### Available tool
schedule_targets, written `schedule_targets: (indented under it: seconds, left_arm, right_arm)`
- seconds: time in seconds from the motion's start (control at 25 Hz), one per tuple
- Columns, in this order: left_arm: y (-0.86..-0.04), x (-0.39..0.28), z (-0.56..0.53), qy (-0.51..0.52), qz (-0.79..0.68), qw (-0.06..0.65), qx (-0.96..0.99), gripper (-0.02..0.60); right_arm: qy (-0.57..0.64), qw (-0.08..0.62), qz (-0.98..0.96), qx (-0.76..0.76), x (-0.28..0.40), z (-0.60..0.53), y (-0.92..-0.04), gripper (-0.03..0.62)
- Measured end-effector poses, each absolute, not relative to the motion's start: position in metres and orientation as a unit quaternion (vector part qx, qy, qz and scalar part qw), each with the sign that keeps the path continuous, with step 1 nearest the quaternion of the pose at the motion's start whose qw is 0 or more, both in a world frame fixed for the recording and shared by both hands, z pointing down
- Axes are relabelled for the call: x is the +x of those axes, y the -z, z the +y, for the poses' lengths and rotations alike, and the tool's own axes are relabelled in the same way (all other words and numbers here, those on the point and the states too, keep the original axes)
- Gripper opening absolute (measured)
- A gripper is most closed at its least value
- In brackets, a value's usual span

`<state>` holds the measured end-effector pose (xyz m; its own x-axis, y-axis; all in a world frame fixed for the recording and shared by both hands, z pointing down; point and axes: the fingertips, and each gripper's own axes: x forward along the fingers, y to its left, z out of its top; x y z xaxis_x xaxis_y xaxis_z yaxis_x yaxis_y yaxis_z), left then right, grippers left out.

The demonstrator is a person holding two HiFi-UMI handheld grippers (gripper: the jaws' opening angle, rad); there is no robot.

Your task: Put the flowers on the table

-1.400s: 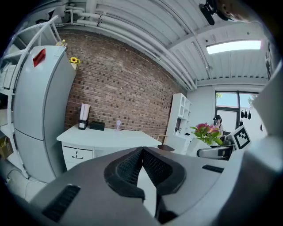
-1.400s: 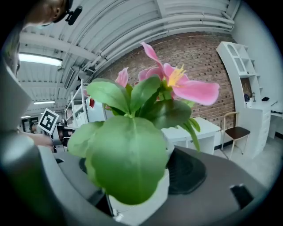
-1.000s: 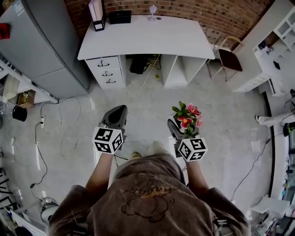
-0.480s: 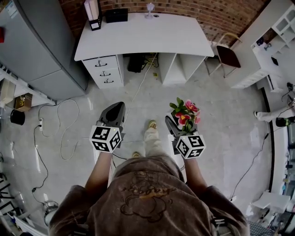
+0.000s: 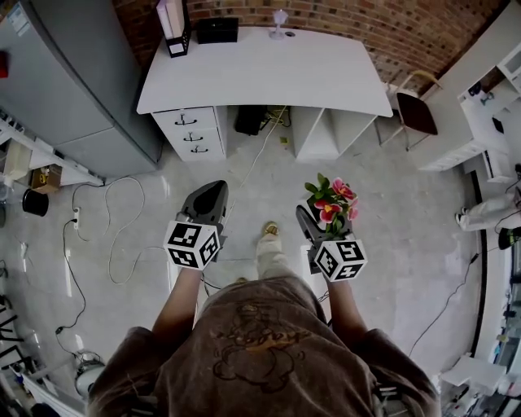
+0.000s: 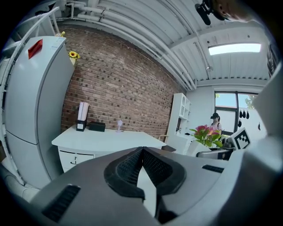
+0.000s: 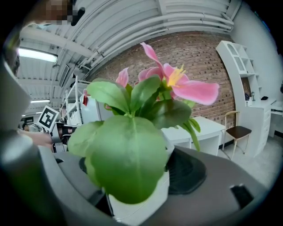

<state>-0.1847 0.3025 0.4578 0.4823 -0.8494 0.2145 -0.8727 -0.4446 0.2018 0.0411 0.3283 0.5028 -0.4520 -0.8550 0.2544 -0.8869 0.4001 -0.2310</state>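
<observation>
**Left fingers (image 6: pixel 126 170) meeting at the tips with nothing between them; right fingers (image 7: pixel 188 172) clamped on the flower pot**

Starting at the far left of my head view, I see a grey fridge (image 5: pixel 81 81) against the brick wall (image 5: pixel 391 24). A white cable (image 5: pixel 114 236) loops over the floor below it.

Next comes the left gripper (image 5: pixel 212 191), held out over the floor and pointing towards the table (image 5: pixel 269 69). In the left gripper view its jaws touch at the front, with only a thin gap behind the tips. It carries nothing.

The white table stands against the wall ahead of me, well apart from both grippers. It has a stack of drawers (image 5: pixel 191 130) under its left end. A file holder (image 5: pixel 172 24), a black box (image 5: pixel 217 30) and a small ornament (image 5: pixel 279 18) sit along its back edge, and the rest of the top is bare.

Between the grippers I can see the person's foot (image 5: pixel 269 230) on the floor.

To the right is the right gripper (image 5: pixel 313 216). Its jaws press on either side of a small white pot (image 7: pixel 141 194). The flowers (image 5: pixel 332 204) stand upright out of it, pink blooms over broad green leaves. The leaves fill most of the right gripper view. The flowers hang over the floor, short of the table.

Further right a chair (image 5: pixel 415 110) stands beside the table's right end.
</observation>
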Motion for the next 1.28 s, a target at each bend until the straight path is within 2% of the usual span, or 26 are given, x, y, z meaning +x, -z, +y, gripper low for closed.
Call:
schedule_targets:
  seconds: [0.76, 1.28]
  left_arm:
    - [-0.439, -0.137, 0.146, -0.034, -0.520, 0.140, 0.842, 0.020]
    - [-0.437, -0.111, 0.079, -0.030, -0.534, 0.138, 0.834, 0.020]
  right_arm:
    - [-0.169, 0.034, -0.854, 0.491, 0.076, 0.155, -0.490, 0.360]
    - [-0.164, 0.040, -0.862, 0.478, 0.106, 0.078, -0.487, 0.360]
